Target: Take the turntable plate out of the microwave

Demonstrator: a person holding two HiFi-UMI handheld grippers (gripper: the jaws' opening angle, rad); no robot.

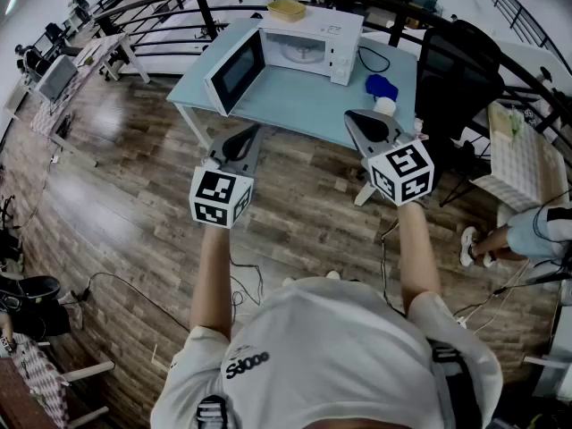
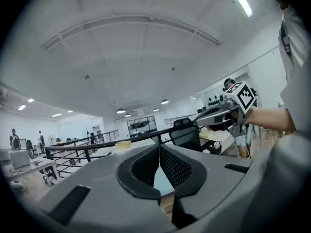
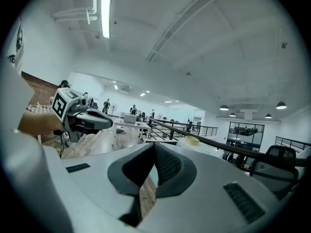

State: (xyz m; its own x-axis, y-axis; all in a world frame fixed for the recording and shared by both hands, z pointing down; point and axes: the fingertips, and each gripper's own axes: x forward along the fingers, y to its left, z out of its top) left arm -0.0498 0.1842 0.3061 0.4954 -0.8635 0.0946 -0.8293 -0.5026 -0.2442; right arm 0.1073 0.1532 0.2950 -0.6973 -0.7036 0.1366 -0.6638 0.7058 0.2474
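The turntable plate (image 1: 301, 54) sits inside the microwave (image 1: 344, 38), well away from both grippers. Close by, the person holds the left gripper (image 1: 256, 130) and the right gripper (image 1: 351, 115) out side by side above the wood floor (image 1: 134, 204). Each has its fingers pressed together with nothing between them. Past them stands the light blue table (image 1: 295, 96). The microwave is on it, with its door (image 1: 236, 70) swung wide open. A yellow basket (image 1: 286, 9) rests on top.
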